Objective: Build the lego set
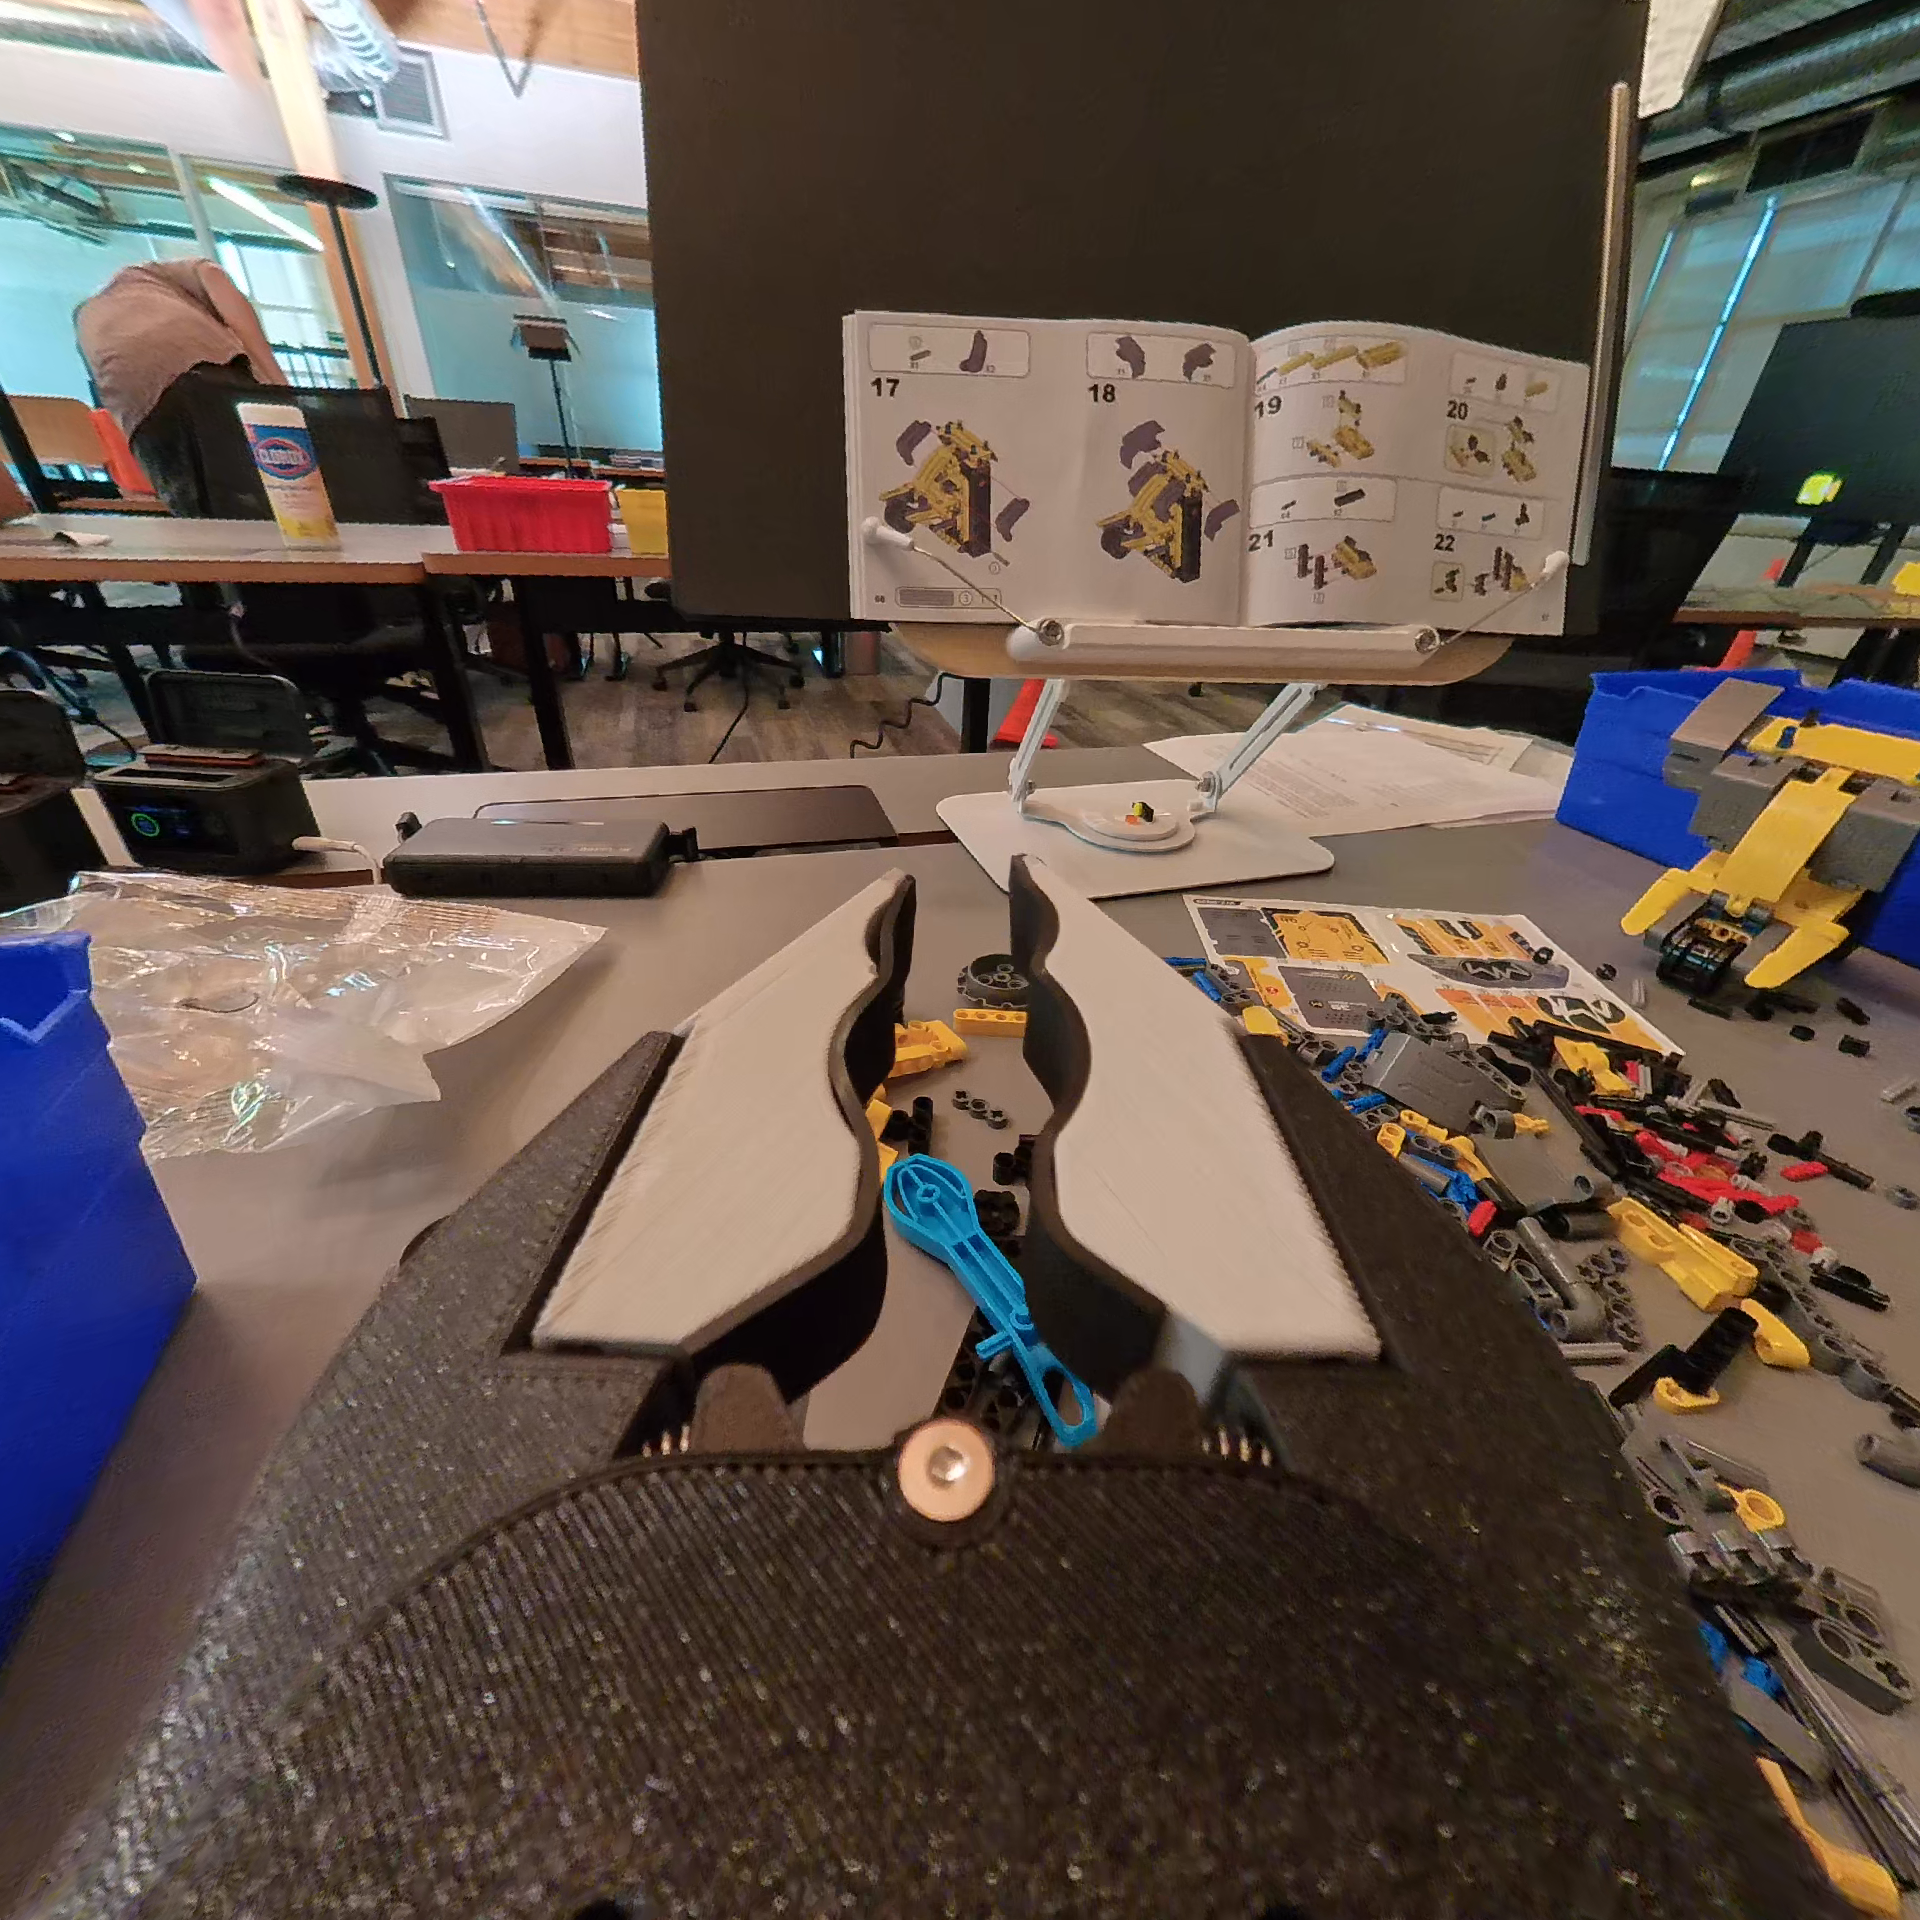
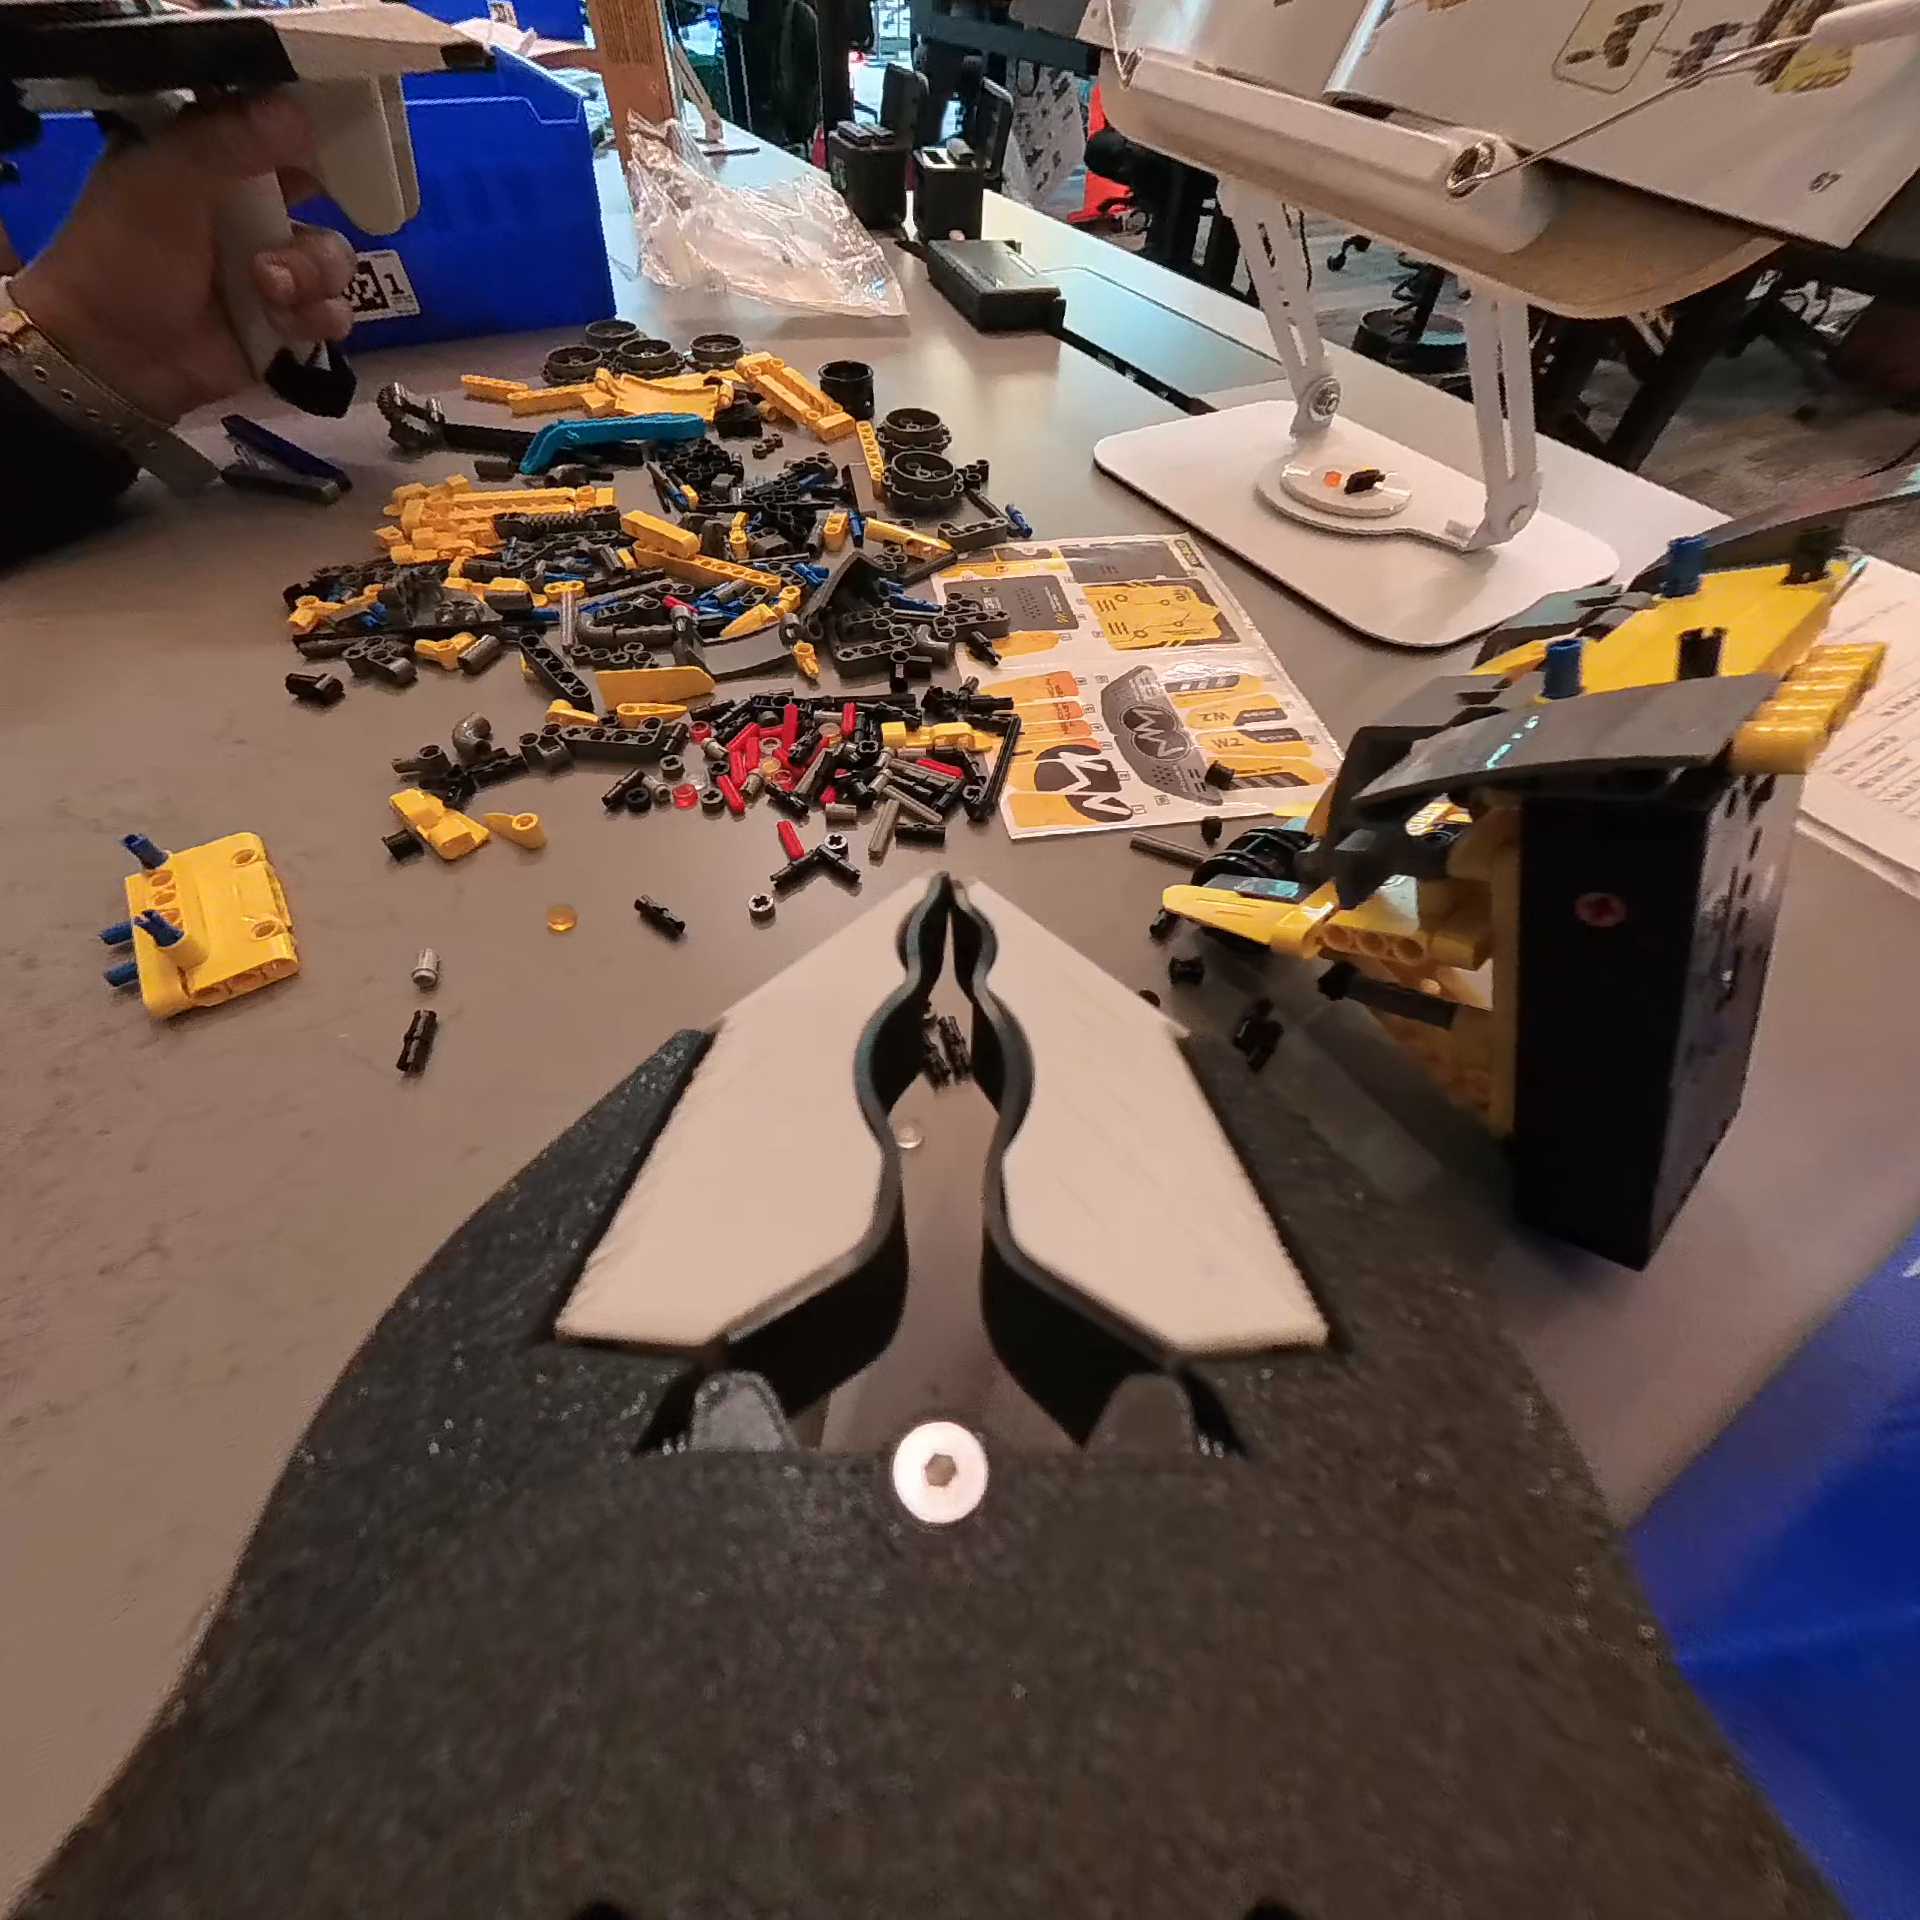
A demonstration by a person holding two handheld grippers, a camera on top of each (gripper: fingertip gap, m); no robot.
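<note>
- Left gripper [image 1: 961,883], fingers apart, holds nothing, above the loose plastic bricks [image 1: 1538,1164] spread to its right.
- Right gripper [image 2: 948,888], fingertips together, holds nothing.
- The half-built yellow and black lego model [image 2: 1538,862] stands just right of it.
- The small yellow lego panel with blue pins [image 2: 213,925] lies to its left.

an open workspace with a high ceiling, pale timber beams [image 1: 281,94] overhead and daylight coming through tall glass partitions [image 1: 520,249] on the far side. a big dark panel [image 1: 1132,208] stands upright behind the grey worktable [image 1: 727,956], blocking the middle of the room. off to the left, wood-topped desks [image 1: 208,566] on black legs, with a red bin [image 1: 525,514] and a white canister [image 1: 289,473] on top. black office chairs [image 1: 727,660] sit on a wood-toned floor [image 1: 644,727]. a person [image 1: 171,332] bends over near the back desks beside a slim black floor lamp [image 1: 332,208].
</note>
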